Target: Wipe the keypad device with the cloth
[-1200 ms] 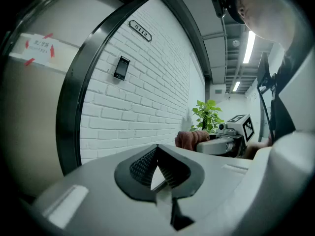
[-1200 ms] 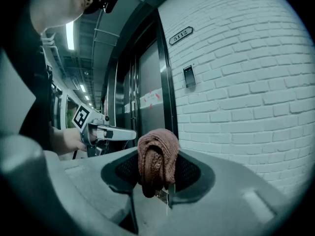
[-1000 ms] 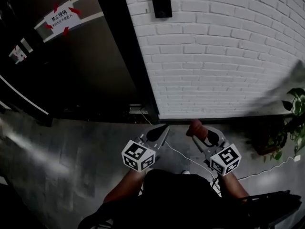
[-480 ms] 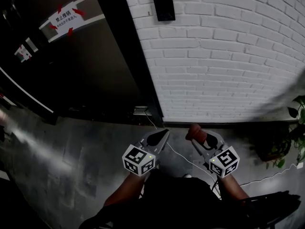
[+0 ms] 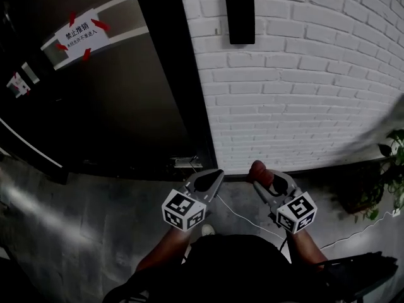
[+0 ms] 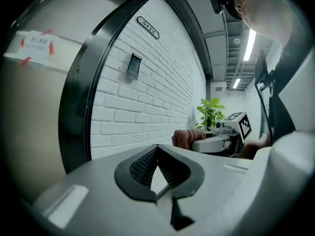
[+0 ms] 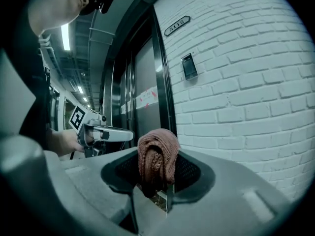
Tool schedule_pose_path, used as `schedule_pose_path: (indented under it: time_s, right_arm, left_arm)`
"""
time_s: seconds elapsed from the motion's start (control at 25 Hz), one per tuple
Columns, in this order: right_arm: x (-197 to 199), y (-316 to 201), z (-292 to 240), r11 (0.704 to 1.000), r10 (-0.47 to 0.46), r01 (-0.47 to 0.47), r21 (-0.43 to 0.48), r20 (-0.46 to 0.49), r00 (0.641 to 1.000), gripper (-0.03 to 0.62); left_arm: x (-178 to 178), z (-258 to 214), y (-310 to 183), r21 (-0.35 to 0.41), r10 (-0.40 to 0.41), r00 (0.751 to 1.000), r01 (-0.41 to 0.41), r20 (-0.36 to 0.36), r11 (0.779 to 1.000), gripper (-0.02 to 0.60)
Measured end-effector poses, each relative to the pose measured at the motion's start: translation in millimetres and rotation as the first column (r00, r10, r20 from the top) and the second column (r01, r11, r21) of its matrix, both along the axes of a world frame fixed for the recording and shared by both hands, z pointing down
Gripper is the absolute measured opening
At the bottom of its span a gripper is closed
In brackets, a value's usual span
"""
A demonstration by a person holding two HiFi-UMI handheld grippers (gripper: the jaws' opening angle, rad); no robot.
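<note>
The black keypad device [image 5: 240,18] is fixed high on the white brick wall; it also shows as keypad device [image 6: 133,66] and keypad device [image 7: 189,66]. My right gripper [image 5: 264,173] is shut on a folded reddish-brown cloth [image 7: 156,159], which sticks up between its jaws as cloth [image 5: 259,170]. It is held low, far below the keypad. My left gripper [image 5: 213,177] hovers beside it to the left, jaws closed together with nothing held, seen as left gripper [image 6: 156,168].
A dark door frame [image 5: 170,74] runs left of the brick wall, with a glass door bearing a taped paper notice [image 5: 79,34]. A potted plant [image 5: 391,163] stands at the right. A white cable [image 5: 237,206] trails over the grey floor.
The view has tilted so the keypad sits lower and more to the right in the frame. Both grippers stay low in about the same place.
</note>
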State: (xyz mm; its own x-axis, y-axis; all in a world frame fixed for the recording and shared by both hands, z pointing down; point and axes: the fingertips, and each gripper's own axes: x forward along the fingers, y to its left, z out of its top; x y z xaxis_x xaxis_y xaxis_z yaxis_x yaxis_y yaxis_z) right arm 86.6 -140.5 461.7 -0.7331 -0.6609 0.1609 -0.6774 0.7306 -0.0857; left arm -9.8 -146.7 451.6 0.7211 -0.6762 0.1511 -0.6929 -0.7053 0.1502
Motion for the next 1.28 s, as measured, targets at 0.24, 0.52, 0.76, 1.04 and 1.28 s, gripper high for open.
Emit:
schedule_pose_path:
  time_s: [0.24, 0.52, 0.76, 1.04, 1.28]
  right_arm:
    - [-38, -22, -11, 0.996, 0.085, -0.085, 0.006, 0.005, 0.996, 0.146]
    - [-52, -32, -10, 0.988, 0.157, -0.157, 0.006, -0.019, 0.987, 0.146]
    - [-43, -55, -16, 0.992, 0.129, -0.128, 0.023, -0.048, 0.99, 0.146]
    - [-25, -84, -35, 0.994, 0.094, -0.089, 0.062, -0.077, 0.993, 0.146]
    - [-28, -112, -100, 0.982, 0.02, 0.008, 0.19, -0.147, 0.989, 0.144]
  left_arm:
    - [-28, -3, -30, -0.008, 0.113, 0.993, -0.113, -0.015, 0.994, 0.017]
    - [-35, 6, -48, -0.008, 0.196, 0.981, -0.196, -0.014, 0.981, 0.017]
    - [-26, -2, -69, 0.009, 0.165, 0.985, -0.164, -0.046, 0.986, 0.017]
    - [-15, -11, -79, 0.011, 0.104, 0.991, -0.103, -0.079, 0.995, 0.017]
    - [-2, -14, -76, 0.006, 0.102, 0.993, -0.102, -0.066, 0.995, 0.017]
